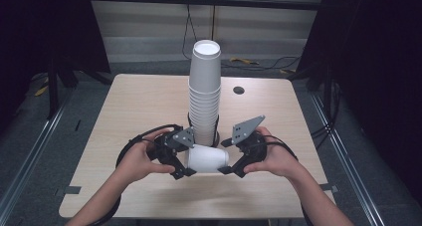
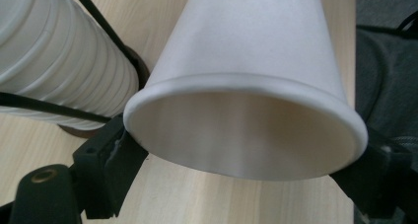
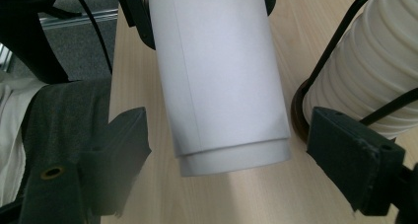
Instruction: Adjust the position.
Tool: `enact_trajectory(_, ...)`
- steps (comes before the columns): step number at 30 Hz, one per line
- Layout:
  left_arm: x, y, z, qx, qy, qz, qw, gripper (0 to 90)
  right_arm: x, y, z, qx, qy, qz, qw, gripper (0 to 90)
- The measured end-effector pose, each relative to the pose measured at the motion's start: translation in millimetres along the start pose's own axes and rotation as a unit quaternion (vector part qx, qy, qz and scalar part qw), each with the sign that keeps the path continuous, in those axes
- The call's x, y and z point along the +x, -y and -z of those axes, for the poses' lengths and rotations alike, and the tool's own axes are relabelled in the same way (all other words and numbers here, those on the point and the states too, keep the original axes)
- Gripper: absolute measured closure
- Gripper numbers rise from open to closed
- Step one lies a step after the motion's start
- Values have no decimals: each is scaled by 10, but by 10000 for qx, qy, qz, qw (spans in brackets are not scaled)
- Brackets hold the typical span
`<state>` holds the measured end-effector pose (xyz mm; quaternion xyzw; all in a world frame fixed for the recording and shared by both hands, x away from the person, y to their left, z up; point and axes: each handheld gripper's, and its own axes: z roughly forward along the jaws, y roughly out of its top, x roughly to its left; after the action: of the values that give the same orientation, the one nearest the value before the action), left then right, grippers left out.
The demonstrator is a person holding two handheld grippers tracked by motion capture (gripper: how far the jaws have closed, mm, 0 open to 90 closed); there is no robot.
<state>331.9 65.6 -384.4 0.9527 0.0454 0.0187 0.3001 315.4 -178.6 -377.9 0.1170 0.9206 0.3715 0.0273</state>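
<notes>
A single white paper cup [image 1: 208,159] [image 2: 256,51] [image 3: 222,76] lies on its side just above the table, in front of the tall stack of cups [image 1: 205,96]. My left gripper [image 1: 186,156] [image 2: 244,167] is shut on the cup's rim end, with a jaw pressing on each side of the rim. Facing it from the right, my right gripper [image 1: 225,156] [image 3: 234,145] stands open. The cup's base sits between its wide jaws, with a gap on both sides.
The stack of cups [image 2: 59,71] [image 3: 374,71] stands in a black wire holder at the middle of the light wooden table [image 1: 139,106], close behind both grippers. A small dark hole [image 1: 239,90] sits in the tabletop at the back right. Dark floor and rails surround the table.
</notes>
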Motion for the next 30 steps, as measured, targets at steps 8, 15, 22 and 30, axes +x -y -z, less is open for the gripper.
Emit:
enact_trajectory(8,-40,-95,-24,300,-56,99,9995,140,40,-46,-40,334,-53,149,9993,154)
enact_trajectory(15,-30,-177,-42,692,2,-172,9975,139,53,-73,-42,391,-19,176,9991,151)
enact_trajectory(22,-27,-240,-49,895,-23,-250,9957,139,45,-41,-71,373,-30,155,9992,149)
enact_trajectory(30,-39,-285,-85,1113,-95,-285,9933,139,58,-34,-99,241,-107,102,9996,150)
